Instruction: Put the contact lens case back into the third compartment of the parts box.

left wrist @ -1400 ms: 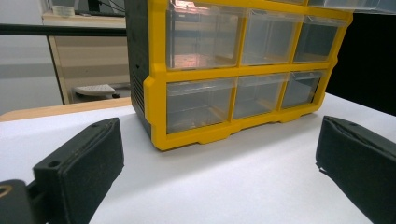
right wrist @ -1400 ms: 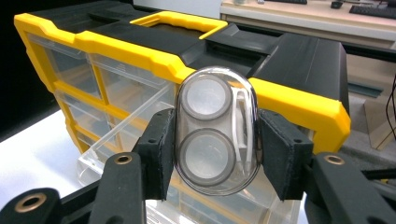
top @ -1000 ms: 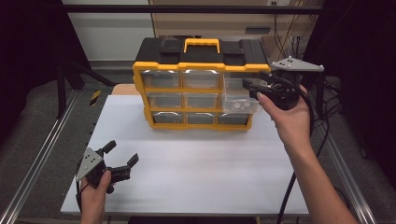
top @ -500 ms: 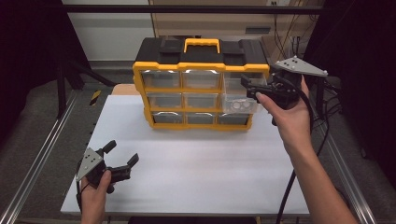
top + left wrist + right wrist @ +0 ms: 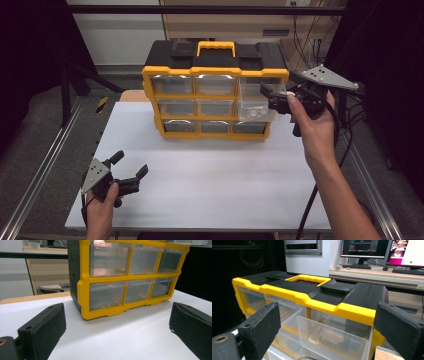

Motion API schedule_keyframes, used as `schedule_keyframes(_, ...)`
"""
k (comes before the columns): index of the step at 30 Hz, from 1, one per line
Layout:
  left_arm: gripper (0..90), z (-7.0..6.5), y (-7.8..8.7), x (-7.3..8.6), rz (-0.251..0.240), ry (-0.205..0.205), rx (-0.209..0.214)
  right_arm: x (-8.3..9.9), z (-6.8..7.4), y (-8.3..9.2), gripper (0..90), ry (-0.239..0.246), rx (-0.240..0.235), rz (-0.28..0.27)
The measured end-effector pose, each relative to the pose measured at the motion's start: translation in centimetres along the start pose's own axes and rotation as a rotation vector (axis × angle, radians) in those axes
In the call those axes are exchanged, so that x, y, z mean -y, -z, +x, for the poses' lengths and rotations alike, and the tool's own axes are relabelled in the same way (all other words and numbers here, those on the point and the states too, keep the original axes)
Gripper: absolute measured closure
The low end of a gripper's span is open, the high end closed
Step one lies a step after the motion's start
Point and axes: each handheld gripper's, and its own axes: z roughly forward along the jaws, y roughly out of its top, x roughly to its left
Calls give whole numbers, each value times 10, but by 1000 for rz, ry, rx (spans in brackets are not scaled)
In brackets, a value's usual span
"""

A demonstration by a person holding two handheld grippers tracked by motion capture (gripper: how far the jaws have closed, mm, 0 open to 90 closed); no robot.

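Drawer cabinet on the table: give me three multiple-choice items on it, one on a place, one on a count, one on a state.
1. Which drawer is pulled out?
A. top right
B. bottom left
C. middle centre

2. How many drawers does the front of the cabinet have?
A. four
B. six
C. nine

3. How does the right claw stand?
A. shut on the yellow handle
B. open, at the pulled-out drawer
C. resting on the table

Answers: 1 A, the clear drawer at the top right juts forward of the yellow frame. 2 C, three rows of three show in the high view. 3 B, its jaws stand wide apart in the right gripper view, having just opened, pressing on nothing.
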Motion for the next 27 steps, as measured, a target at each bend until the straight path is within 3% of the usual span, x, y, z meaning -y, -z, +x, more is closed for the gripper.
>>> schedule_keyframes(10,7,-1,0,0,0,-4,3,3,-7,20,34,-20,-44,-57)
schedule_keyframes(27,6,-1,-1,0,0,-3,5,28,-19,49,20,-30,-32,-89)
